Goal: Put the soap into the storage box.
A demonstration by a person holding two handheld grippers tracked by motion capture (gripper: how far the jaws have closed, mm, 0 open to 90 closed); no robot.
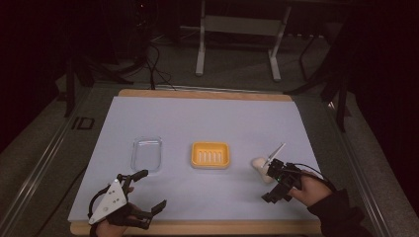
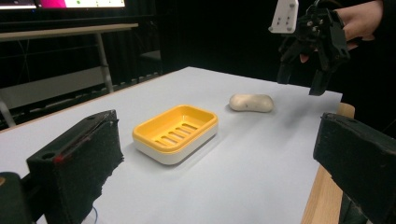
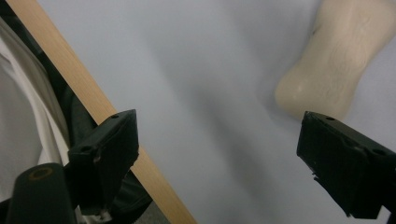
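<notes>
A cream soap bar [image 1: 259,165] lies on the pale sheet, right of an empty yellow soap dish [image 1: 210,154]. My right gripper [image 1: 274,181] hovers just above and beside the soap, open and pointing down, with nothing between its jaws. In the right gripper view the soap [image 3: 331,60] lies ahead of the right jaw, apart from it. The left gripper view shows the dish [image 2: 205,116] in the middle, the soap [image 2: 251,102] behind it and the right gripper [image 2: 302,79] above the soap. My left gripper [image 1: 148,192] rests open near the front left edge, holding nothing.
A clear plastic tray [image 1: 146,154] lies left of the dish. The wooden table edge [image 1: 197,227] runs along the front and shows in the right gripper view [image 3: 88,88]. White metal table legs [image 1: 200,44] stand beyond the far edge in the dark room.
</notes>
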